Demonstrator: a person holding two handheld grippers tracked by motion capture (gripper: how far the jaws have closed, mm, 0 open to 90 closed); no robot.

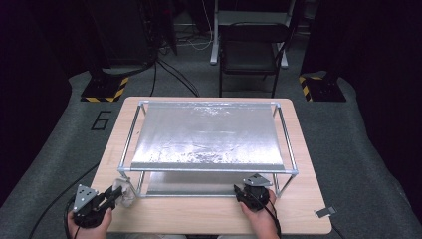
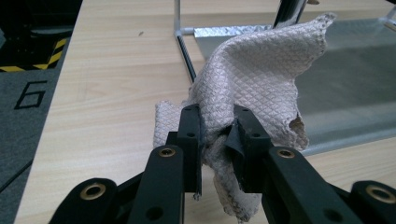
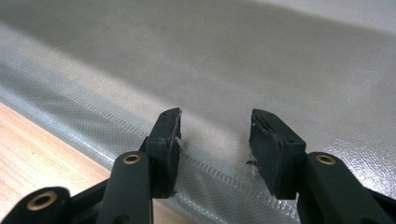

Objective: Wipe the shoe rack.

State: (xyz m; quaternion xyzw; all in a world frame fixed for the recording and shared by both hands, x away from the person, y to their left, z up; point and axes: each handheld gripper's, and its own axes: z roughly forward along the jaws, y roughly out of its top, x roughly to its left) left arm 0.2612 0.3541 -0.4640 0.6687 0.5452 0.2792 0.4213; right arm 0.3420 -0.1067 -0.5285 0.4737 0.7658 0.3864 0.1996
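The room is dark, with a grey carpeted floor (image 1: 59, 144) that bears a painted figure 6 (image 1: 101, 120). At the far side stand a black folding chair (image 1: 251, 50), two posts on bases edged in yellow and black stripes (image 1: 104, 89), and loose cables.

On the floor stands a pale wood-grain counter (image 1: 209, 214). Most of it is taken up by a metal-tube frame (image 1: 286, 144) with two tiers: a crinkled silver sheet (image 1: 209, 134) stretched across the top, and a second silver sheet (image 3: 233, 60) lying flat on the counter underneath. A small grey clip (image 1: 325, 212) lies near the counter's near right corner.

The left tongs (image 2: 217, 135), at the near left corner of the counter just outside the frame, are closed tight on a beige waffle-weave cloth (image 2: 261, 79), which stands bunched up between the jaws, beside the frame's corner post.

The right tongs (image 3: 215, 135), at the frame's near edge, are parted and grip nothing; the jaw tips sit just above the lower silver sheet near its front edge.
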